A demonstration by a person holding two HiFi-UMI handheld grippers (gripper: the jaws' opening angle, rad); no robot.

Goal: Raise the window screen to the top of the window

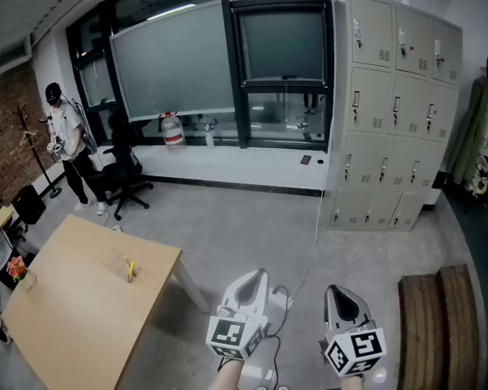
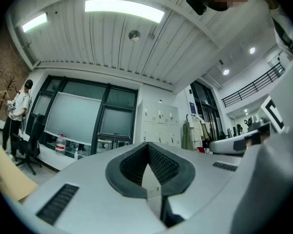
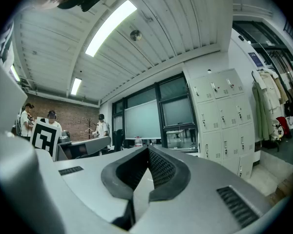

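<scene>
Approach step, nowhere near window yet. Left tool & right tool both closed, empty, low over floor. Window screen well apart, across rm beside lockers. Next: walk over, open tool, grip screen's bottom edge.

The window screen hangs over the left part of the far window; lockers stand right of it. A water bottle stands on the sill below the screen. A person and chair are far left. A table lies near left, a bench near right, the left gripper and right gripper between them
</scene>
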